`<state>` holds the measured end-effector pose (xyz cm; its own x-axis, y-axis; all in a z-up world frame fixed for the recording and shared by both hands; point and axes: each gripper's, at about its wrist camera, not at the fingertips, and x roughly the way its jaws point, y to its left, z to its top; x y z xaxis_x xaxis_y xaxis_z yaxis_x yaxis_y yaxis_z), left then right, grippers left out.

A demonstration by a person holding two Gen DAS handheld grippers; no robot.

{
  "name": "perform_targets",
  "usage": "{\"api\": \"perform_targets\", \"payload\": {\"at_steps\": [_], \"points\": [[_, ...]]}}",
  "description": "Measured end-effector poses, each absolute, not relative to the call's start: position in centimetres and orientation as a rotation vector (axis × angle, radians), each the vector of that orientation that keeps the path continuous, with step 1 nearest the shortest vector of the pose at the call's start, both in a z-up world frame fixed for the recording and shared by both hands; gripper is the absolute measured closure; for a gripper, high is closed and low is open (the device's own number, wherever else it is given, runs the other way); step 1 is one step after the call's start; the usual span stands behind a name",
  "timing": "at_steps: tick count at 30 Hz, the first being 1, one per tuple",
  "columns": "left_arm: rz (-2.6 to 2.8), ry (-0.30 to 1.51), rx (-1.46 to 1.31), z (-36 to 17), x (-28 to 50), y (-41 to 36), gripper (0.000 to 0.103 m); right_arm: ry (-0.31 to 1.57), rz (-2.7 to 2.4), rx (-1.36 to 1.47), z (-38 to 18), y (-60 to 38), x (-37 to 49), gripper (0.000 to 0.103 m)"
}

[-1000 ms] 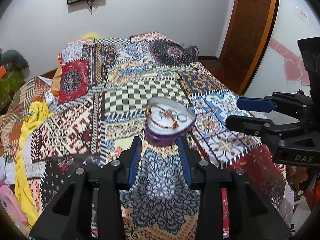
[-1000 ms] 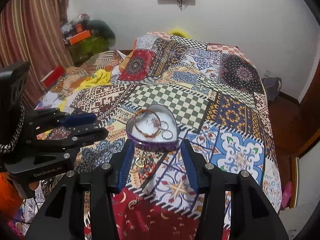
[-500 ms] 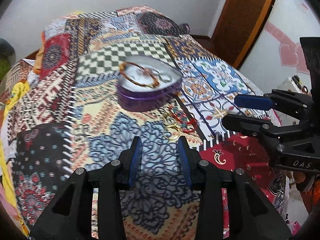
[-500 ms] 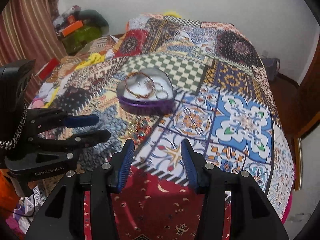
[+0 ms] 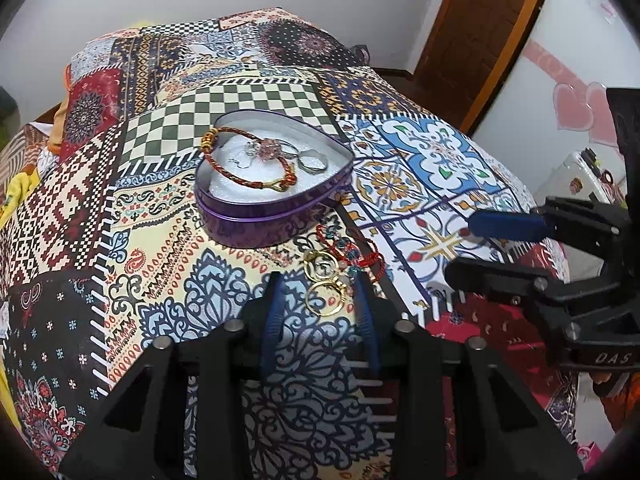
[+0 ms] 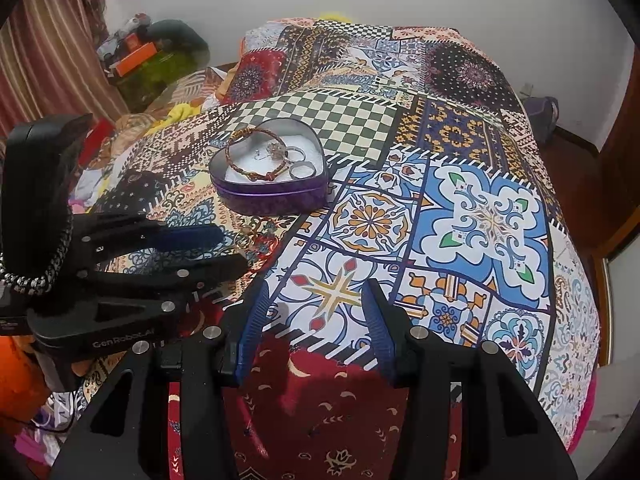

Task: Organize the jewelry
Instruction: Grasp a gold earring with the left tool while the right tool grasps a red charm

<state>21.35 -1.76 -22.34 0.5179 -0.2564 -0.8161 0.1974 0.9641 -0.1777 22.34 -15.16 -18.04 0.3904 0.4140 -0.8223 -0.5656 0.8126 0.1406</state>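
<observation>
A purple heart-shaped tin (image 5: 256,216) (image 6: 276,200) sits open on the patchwork bedspread. It holds a red-and-gold cord bracelet (image 5: 240,176), a pink charm and silver rings (image 5: 314,162). Gold rings (image 5: 324,300) and a red beaded bracelet (image 5: 352,256) lie on the bedspread in front of the tin. My left gripper (image 5: 320,300) is open and empty, its fingers on either side of the gold rings. My right gripper (image 6: 316,304) is open and empty, low over the bedspread to the right of the loose jewelry (image 6: 260,244).
The bed (image 6: 492,216) fills both views. Piled clothes and a yellow cloth (image 6: 180,112) lie along its left side with a striped curtain (image 6: 48,52) behind. A wooden door (image 5: 480,36) stands at the right. The bed's right edge drops to the floor.
Both grippers have moved forward and down toward the bedspread. My left gripper has closed in on the gold rings, which now lie between its fingers. Both stay open.
</observation>
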Motion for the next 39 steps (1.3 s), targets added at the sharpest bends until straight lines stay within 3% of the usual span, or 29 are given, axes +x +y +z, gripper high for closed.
{"api": "perform_targets", "payload": {"at_steps": [2,7,9,30,32,36,39], "points": [[-0.270,0.985,-0.069,-22.4,21.4,-1.6,0.083,0.994,0.631,-0.174,-18.2,-15.0,22.4,0.059],[-0.270,0.978,-0.083,-22.4,21.3,-1.1,0.087,1.001,0.648,-0.188,-18.4,-14.3,22.6,0.059],[-0.257,0.965,-0.087,-22.2,21.2,-0.9,0.097,0.998,0.654,-0.198,-18.3,-14.0,22.7,0.059],[-0.206,0.905,-0.140,-21.3,19.8,2.6,0.097,1.058,0.748,-0.375,-20.3,-8.5,24.5,0.059],[-0.203,0.902,-0.145,-21.2,19.8,2.7,0.097,1.050,0.751,-0.373,-20.2,-8.5,24.4,0.065],[-0.200,0.890,-0.146,-20.8,19.7,2.6,0.097,1.039,0.751,-0.374,-20.2,-8.7,24.2,0.093],[-0.198,0.879,-0.135,-20.2,19.6,2.4,0.097,1.021,0.745,-0.375,-20.0,-8.8,24.0,0.095]]}}
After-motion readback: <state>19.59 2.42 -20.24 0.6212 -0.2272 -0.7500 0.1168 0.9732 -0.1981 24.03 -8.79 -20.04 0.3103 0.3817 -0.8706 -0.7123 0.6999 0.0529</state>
